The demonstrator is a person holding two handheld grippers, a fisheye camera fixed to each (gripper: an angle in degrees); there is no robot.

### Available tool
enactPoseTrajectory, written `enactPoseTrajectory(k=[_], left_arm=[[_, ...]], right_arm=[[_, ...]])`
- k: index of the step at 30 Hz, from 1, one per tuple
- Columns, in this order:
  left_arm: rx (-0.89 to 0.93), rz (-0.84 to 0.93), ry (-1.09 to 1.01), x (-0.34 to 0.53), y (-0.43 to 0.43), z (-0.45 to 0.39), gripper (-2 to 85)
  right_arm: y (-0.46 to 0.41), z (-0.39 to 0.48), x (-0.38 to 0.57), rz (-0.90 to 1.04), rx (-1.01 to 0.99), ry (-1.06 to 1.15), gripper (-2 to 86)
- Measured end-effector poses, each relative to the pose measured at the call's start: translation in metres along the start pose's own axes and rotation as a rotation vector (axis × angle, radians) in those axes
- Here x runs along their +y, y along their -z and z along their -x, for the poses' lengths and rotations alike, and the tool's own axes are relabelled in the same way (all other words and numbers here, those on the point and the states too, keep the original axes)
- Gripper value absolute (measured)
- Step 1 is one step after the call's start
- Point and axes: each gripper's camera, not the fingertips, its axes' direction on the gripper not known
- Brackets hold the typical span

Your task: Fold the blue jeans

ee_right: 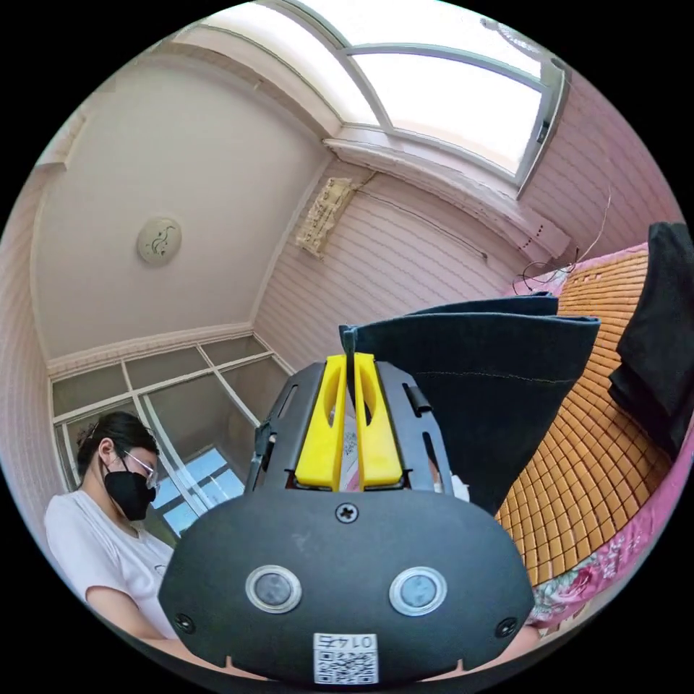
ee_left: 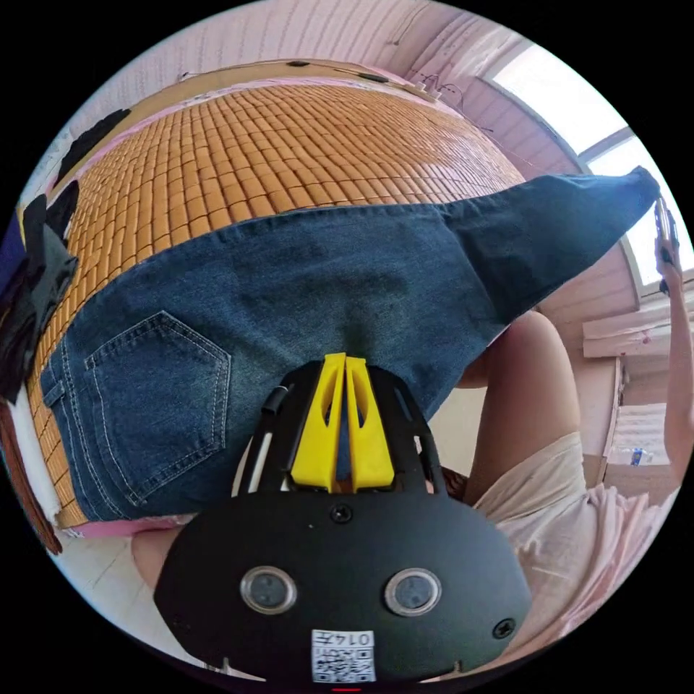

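Blue jeans point(ee_left: 303, 289) lie over a bamboo mat point(ee_left: 275, 144), each gripper's jaws clamped on denim, far hem edge hidden.

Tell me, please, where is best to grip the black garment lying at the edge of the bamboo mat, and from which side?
Probably at a free edge of the black garment, coming from the open mat side. It lies crumpled in loose folds, so an edge gives the jaws a thin layer to pinch. Both grippers now hold the blue jeans.
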Motion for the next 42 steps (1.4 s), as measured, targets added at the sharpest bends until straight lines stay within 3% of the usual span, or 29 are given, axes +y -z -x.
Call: enactPoseTrajectory(k=[6,8,12,14,17,21,26,32,35,42], left_arm=[[0.249,-0.09,-0.032,-0.024,-0.006,-0.025,-1.0],[0.328,-0.171,0.013,-0.006,0.017,-0.008,-1.0],[0.147,-0.244,0.171,0.052,0.064,0.042,-1.0],[0.052,-0.245,0.328,0.103,0.09,0.089,-0.9],[-0.084,-0.258,0.47,0.161,0.115,0.131,-0.7],[-0.118,-0.275,0.464,0.188,0.123,0.145,1.5],[0.079,-0.325,0.309,0.153,0.101,0.126,6.9],[0.061,-0.316,0.285,0.098,0.07,0.121,11.9],[0.111,-0.182,0.295,0.081,0.043,0.123,9.3],[0.086,-0.279,0.179,0.088,0.07,0.097,3.0]], right_arm=[[-0.159,0.091,0.081,0.406,-0.134,0.188,1.6],[-0.242,0.123,0.158,0.687,-0.266,0.245,2.3],[-0.353,0.138,0.339,1.207,-0.321,0.206,5.7],[-0.387,0.13,0.461,1.489,-0.173,0.233,7.8],[-0.396,0.129,0.553,1.658,-0.047,0.26,9.3],[-0.401,0.137,0.599,1.704,0.081,0.377,9.7],[-0.425,0.15,0.634,1.642,0.299,0.628,10.1],[-0.446,0.162,0.672,1.611,0.318,0.707,8.4],[-0.453,0.157,0.687,1.643,0.363,0.68,8.5],[-0.464,0.137,0.686,1.599,0.406,0.449,8.3]])
